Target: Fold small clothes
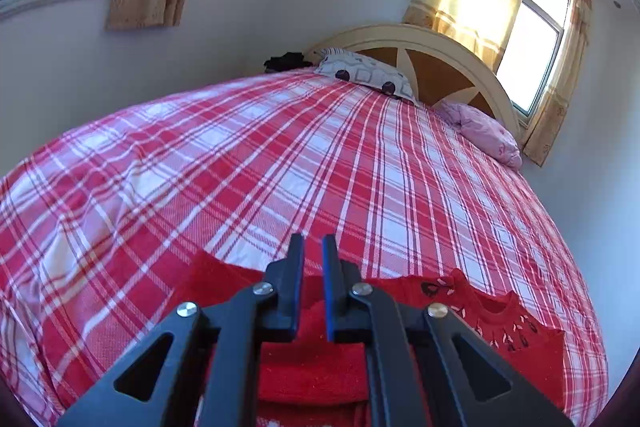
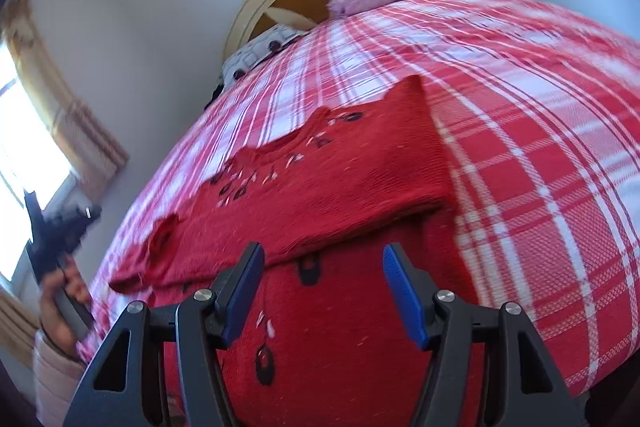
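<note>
The left gripper (image 1: pixel 313 247) points down over the near edge of the red sweater (image 1: pixel 312 359), jaws nearly together with nothing between them. The right gripper (image 2: pixel 323 267) hovers tilted over the sweater's folded part, jaws apart and empty. The sweater lies on the red plaid bedspread (image 1: pixel 280 155). Only the right wrist view shows the person's left hand (image 2: pixel 66 291) gripping its tool's handle; only the left view shows a dark bundle (image 1: pixel 286 61) beside the patterned pillow (image 1: pixel 364 73).

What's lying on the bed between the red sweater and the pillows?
Nothing: only bare plaid bedspread between the red sweater and the pillows, clearest in the left wrist view.
</note>
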The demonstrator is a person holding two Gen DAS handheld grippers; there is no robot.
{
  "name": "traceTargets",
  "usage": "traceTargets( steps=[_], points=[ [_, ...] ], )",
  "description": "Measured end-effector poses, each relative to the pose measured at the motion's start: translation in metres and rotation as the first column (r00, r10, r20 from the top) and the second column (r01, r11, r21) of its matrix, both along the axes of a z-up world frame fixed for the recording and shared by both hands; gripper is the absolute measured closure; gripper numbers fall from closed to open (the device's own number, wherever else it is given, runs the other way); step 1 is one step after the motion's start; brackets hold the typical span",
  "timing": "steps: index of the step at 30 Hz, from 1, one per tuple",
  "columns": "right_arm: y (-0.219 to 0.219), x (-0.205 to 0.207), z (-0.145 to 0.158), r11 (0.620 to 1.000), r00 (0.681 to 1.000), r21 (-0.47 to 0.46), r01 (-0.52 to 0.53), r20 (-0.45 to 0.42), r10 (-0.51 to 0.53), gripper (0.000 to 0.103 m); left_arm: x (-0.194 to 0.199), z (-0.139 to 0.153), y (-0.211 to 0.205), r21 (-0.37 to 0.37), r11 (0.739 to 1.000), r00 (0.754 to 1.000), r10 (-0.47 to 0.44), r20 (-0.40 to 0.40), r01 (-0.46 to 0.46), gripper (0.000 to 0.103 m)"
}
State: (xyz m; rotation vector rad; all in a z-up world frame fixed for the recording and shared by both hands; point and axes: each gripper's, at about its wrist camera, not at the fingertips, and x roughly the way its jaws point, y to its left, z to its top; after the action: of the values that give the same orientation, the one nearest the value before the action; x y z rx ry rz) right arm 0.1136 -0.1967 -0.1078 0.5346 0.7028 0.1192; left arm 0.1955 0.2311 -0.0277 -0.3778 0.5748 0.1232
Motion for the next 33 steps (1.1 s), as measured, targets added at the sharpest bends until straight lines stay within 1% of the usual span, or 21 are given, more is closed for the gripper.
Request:
traceTargets(
  steps=[4,7,9,10,11,12,13,14,16,18,19,20,22,23,25,26,27,28,29,30,33],
  points=[
    [-0.029,0.001,0.004,0.998,0.999,0.025,0.049,0.011,-0.05,0.04,-0.01,-0.011,-0.022,0.042,0.996,0.996,-0.077,-0.042,0.079,0.094],
    [-0.04,0.004,0.01,0.999,0.999,0.034,0.029,0.026,-0.03,0.04,-0.03,-0.02,-0.047,0.058,0.982,0.982,-0.175,-0.078,0.179,0.093],
    [-0.037,0.006,0.011,1.0,1.0,-0.001,-0.003,0.022,0.003,0.041,-0.041,-0.025,-0.061,0.064,0.971,0.97,-0.224,-0.094,0.23,0.086],
    [-0.033,0.007,0.009,1.0,1.0,-0.009,-0.024,0.017,0.024,0.043,-0.046,-0.03,-0.07,0.053,0.964,0.961,-0.254,-0.11,0.261,0.077],
    [-0.031,0.009,0.006,0.999,0.999,-0.004,-0.042,0.007,0.042,0.048,-0.049,-0.035,-0.076,0.041,0.959,0.954,-0.273,-0.126,0.281,0.062],
    [-0.027,0.011,0.001,0.998,0.998,0.001,-0.059,-0.009,0.059,0.051,-0.05,-0.039,-0.082,0.03,0.954,0.946,-0.292,-0.144,0.299,0.055],
    [-0.025,0.017,-0.002,0.997,0.997,0.008,-0.071,-0.021,0.071,0.051,-0.05,-0.045,-0.088,0.017,0.949,0.937,-0.306,-0.168,0.314,0.045],
    [-0.023,0.022,-0.003,0.997,0.997,0.011,-0.075,-0.021,0.075,0.051,-0.049,-0.048,-0.091,0.011,0.949,0.933,-0.309,-0.182,0.317,0.044],
    [-0.021,0.033,0.003,0.998,0.998,-0.03,-0.064,-0.01,0.064,0.051,-0.048,-0.054,-0.094,-0.006,0.949,0.928,-0.31,-0.207,0.316,0.044],
    [-0.02,0.049,0.013,0.99,0.999,-0.13,-0.049,0.003,0.05,0.051,-0.048,-0.055,-0.094,-0.009,0.951,0.93,-0.303,-0.208,0.308,0.044],
    [-0.022,0.058,0.016,0.985,0.999,-0.168,-0.046,0.013,0.048,0.049,-0.048,-0.054,-0.094,-0.003,0.954,0.932,-0.295,-0.21,0.301,0.044],
    [-0.023,0.072,0.019,0.976,0.998,-0.211,-0.053,0.011,0.057,0.044,-0.048,-0.055,-0.094,0.003,0.954,0.933,-0.293,-0.211,0.3,0.044],
    [-0.028,0.095,0.017,0.961,0.998,-0.27,-0.066,-0.022,0.062,0.043,-0.049,-0.056,-0.095,0.013,0.955,0.933,-0.287,-0.216,0.297,0.044],
    [-0.03,0.108,0.014,0.95,0.996,-0.301,-0.086,-0.058,0.071,0.043,-0.051,-0.056,-0.095,0.014,0.955,0.934,-0.285,-0.216,0.295,0.043],
    [-0.03,0.125,0.003,0.945,0.987,-0.299,-0.131,-0.128,0.096,0.043,-0.053,-0.058,-0.095,0.015,0.957,0.935,-0.281,-0.216,0.291,0.036],
    [-0.029,0.126,-0.001,0.944,0.985,-0.298,-0.143,-0.14,0.105,0.043,-0.052,-0.059,-0.094,0.018,0.958,0.936,-0.277,-0.218,0.288,0.035],
    [-0.023,0.126,-0.006,0.932,0.982,-0.327,-0.157,-0.149,0.113,0.046,-0.052,-0.061,-0.094,0.02,0.959,0.936,-0.272,-0.223,0.284,0.035],
    [-0.015,0.126,-0.008,0.9,0.982,-0.403,-0.166,-0.148,0.115,0.053,-0.051,-0.062,-0.093,0.02,0.959,0.935,-0.27,-0.229,0.281,0.035],
    [-0.01,0.127,-0.01,0.871,0.982,-0.459,-0.175,-0.149,0.118,0.073,-0.049,-0.063,-0.092,0.016,0.96,0.934,-0.266,-0.237,0.278,0.035],
    [-0.007,0.127,-0.01,0.857,0.981,-0.481,-0.184,-0.148,0.128,0.08,-0.047,-0.063,-0.091,0.012,0.962,0.935,-0.263,-0.239,0.274,0.035],
    [-0.02,0.12,-0.004,0.87,0.991,-0.478,-0.124,-0.112,0.079,0.095,-0.047,-0.06,-0.086,-0.002,0.966,0.941,-0.252,-0.225,0.258,0.035]
  ],
)
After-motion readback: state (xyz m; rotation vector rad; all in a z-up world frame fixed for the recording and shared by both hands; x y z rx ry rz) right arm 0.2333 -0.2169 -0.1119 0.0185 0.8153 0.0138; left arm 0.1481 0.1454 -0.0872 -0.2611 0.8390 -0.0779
